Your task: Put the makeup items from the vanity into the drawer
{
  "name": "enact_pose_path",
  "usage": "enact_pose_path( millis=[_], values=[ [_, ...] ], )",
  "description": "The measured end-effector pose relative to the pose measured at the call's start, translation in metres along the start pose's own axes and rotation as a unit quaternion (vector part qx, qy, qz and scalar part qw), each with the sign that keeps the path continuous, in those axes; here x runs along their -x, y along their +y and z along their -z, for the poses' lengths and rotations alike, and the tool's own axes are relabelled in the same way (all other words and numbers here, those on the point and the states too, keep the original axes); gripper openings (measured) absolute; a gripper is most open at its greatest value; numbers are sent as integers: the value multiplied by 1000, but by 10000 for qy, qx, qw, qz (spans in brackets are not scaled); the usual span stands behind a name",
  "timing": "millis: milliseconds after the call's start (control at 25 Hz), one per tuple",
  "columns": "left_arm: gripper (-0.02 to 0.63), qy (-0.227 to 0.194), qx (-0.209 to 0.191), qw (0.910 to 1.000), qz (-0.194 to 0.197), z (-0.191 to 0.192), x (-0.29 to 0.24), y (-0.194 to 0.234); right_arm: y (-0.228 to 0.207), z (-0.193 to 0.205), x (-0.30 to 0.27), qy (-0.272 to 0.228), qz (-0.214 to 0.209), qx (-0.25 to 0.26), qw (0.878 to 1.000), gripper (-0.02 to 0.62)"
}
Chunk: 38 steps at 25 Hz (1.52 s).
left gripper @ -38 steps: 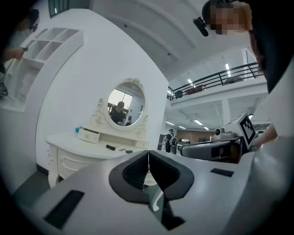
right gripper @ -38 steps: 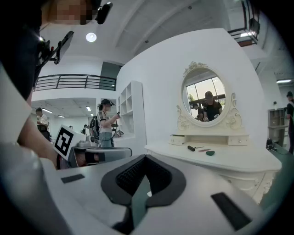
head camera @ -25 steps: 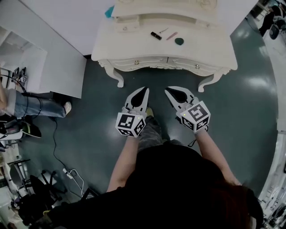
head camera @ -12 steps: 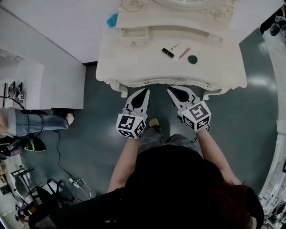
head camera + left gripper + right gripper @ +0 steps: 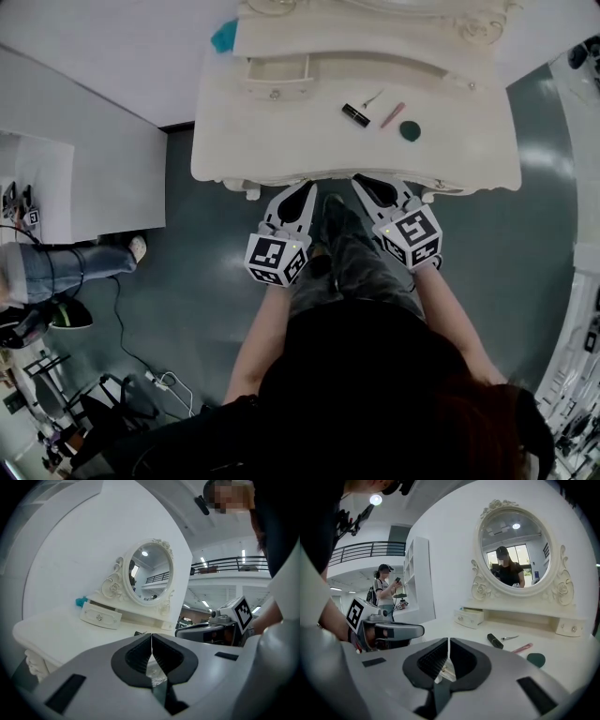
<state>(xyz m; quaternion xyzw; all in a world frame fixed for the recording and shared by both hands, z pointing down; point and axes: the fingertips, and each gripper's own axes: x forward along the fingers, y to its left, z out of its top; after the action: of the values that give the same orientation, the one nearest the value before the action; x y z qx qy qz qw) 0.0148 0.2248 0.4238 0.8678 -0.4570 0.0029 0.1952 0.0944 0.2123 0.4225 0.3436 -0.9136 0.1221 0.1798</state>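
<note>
Hovering by the vanity (image 5: 281, 141) — left hand-held gripper (image 5: 307, 187) and right hand-held gripper (image 5: 361, 181) both clenched, empty.

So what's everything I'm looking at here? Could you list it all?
vanity: one, cream white, against the wall
mirror: one, oval, ornate cream frame, on the vanity
small drawer: one, cream, pulled out, left end of the vanity's raised shelf
tube: one, black, on the vanity top
metal tool: one, silvery, just behind the tube
stick: one, pink, right of the tube
round item: one, dark green, right of the stick
teal object: one, behind the vanity's left corner, too small to identify
bystander: one, in jeans, far left on the floor
left gripper: one, white and black, shut, empty, at the vanity's front edge
right gripper: one, the same, shut, empty, beside it
</note>
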Motion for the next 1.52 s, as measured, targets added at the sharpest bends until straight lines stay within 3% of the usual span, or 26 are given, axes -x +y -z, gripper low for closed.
enact_pose_path(
  millis=[240, 600, 720, 920, 1160, 1360, 1520],
  values=[
    [17, 170, -55, 9998, 51, -4, -33, 22, -37, -5, -33, 204, 52, 134, 9997, 23],
    [17, 481, -118, 9983, 310, -17, -99, 50, -98, 3, -77, 1019, 330, 749, 9914, 40],
    [17, 601, -187, 9971, 429, -19, -119, 54, -114, 10, -89, 1330, 279, 905, 9866, 97],
    [17, 711, -161, 9964, 438, -22, -142, 63, -136, 22, -105, 1787, 128, 1112, 9775, 111],
    [17, 904, -241, 9949, 364, -25, -152, 73, -145, 33, -119, 2160, -227, 1003, 9710, 112],
    [17, 971, -242, 9948, 178, -29, -149, 84, -143, 33, -123, 2291, -452, 1099, 9661, 107],
    [17, 976, -200, 9950, 77, -34, -145, 92, -140, 15, -122, 2058, -515, 1104, 9710, 103]
  ],
)
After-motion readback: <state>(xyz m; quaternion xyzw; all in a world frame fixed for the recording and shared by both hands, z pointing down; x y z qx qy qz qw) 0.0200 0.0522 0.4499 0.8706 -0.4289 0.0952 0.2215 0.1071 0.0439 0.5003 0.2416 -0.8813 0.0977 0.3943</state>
